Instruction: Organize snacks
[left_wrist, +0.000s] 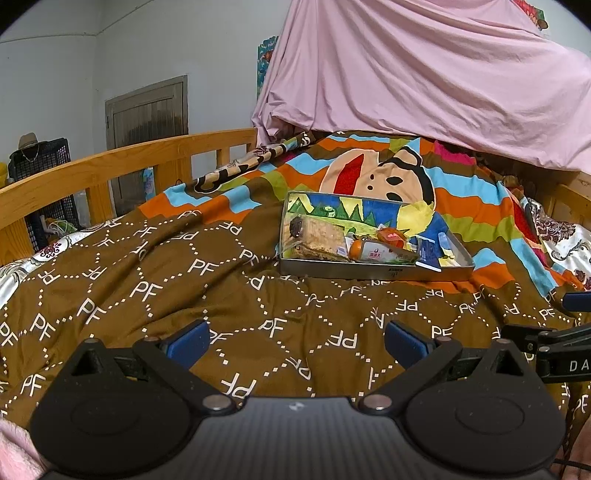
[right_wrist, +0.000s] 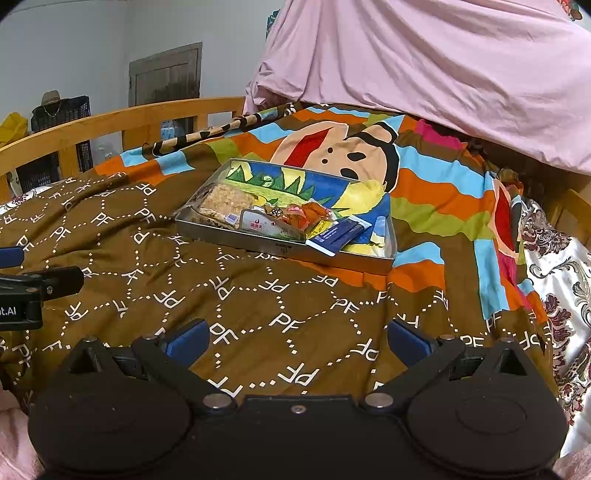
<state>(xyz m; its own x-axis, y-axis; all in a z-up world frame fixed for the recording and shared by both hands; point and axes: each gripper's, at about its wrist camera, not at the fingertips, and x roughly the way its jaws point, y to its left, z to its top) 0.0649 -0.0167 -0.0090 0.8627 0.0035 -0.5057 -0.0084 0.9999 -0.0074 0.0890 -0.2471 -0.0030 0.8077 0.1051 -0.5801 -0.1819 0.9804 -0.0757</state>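
Broadly, the bed (left_wrist: 258, 295) fills both views, covered by a brown quilt (right_wrist: 258, 295) lettered "PF" with a striped cartoon blanket (left_wrist: 461, 192) beyond it. A wooden rail (left_wrist: 110, 162) bounds the bed on my left, and a pink sheet (right_wrist: 424, 66) hangs over the far end.

On the line where quilt meets blanket sits the metal tray (left_wrist: 373, 268), with the snacks already inside it: a pale grain bar (left_wrist: 317, 236) at the left end, a white-and-orange packet (left_wrist: 380, 254) in the middle, a small orange wrapped sweet (left_wrist: 391, 236) behind that, and blue sachets (left_wrist: 430, 251) toward the right end. From the right wrist view the same tray (right_wrist: 332, 258) shows the blue sachets (right_wrist: 336, 232) overhanging its near wall.

The tray lies ahead of both tools, well apart from either, its long axis running roughly left to right across my line of reach. It lies ahead and right of the left gripper (left_wrist: 295, 341) and nearly dead ahead of the right gripper (right_wrist: 297, 341), so I judge the right nearer the sachet end.

Both sets of jaws are spread wide and hold nothing; the blue pads (left_wrist: 186, 343) frame only bare quilt. The two tools sit side by side, each catching the other at its frame edge.

Open quilt lies between jaws and tray, so the approach looks unobstructed. The soft, wrinkled bedding may let the tray tip or slide when pressed.
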